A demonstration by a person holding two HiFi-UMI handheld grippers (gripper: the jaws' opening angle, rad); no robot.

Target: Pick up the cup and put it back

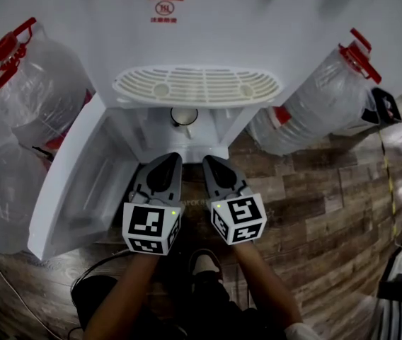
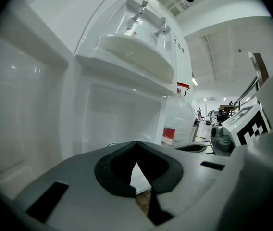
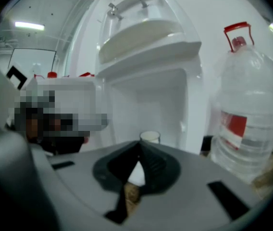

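Observation:
A small white cup (image 1: 184, 116) stands inside the lower cabinet of a white water dispenser (image 1: 187, 20), under the drip tray (image 1: 196, 85). The right gripper view shows the cup (image 3: 150, 136) just beyond the jaw tips, apart from them. My left gripper (image 1: 170, 159) and right gripper (image 1: 212, 162) hover side by side in front of the cabinet opening, both pointing at it. The jaws of the left gripper (image 2: 136, 148) meet with nothing between them. My right gripper (image 3: 139, 147) is shut too and holds nothing.
The cabinet door (image 1: 81, 176) hangs open to the left. Large clear water bottles with red caps stand on both sides (image 1: 38, 76) (image 1: 321, 105); one (image 3: 247, 114) is close on the right. Wood-pattern floor (image 1: 314, 211) lies below, with a cable (image 1: 388, 183) at the right.

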